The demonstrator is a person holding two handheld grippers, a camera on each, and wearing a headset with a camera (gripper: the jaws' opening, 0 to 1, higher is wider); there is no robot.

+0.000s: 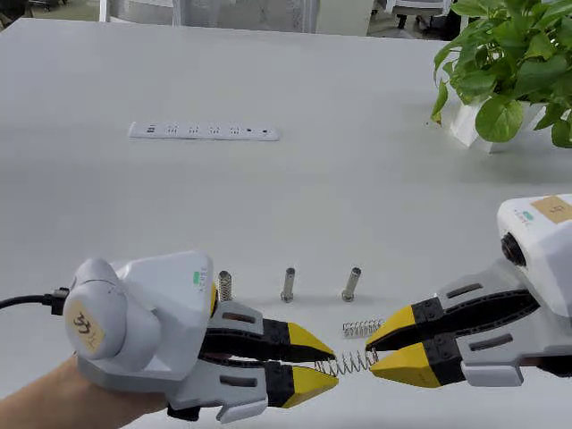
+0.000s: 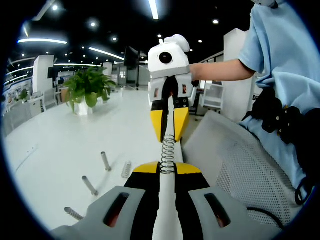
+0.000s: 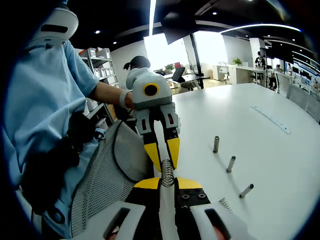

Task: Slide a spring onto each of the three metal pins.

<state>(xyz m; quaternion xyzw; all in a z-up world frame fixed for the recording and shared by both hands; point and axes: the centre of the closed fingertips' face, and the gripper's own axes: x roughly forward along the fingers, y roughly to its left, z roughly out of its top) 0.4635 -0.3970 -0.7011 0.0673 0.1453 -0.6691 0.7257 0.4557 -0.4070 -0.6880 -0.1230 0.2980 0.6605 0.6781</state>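
While crosswise, spring (image 1: 353, 362): left tool (image 1: 335, 367), right tool (image 1: 371, 357).

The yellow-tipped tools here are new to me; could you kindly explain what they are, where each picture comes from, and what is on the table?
They are hand-held grippers; a person holds one in each hand. The head view comes from a headset camera; each gripper view from a camera on that gripper. The left gripper and right gripper each pinch one end of a spring. On the table stand three pins, with a loose spring beside them; farther off are a power strip and a plant.
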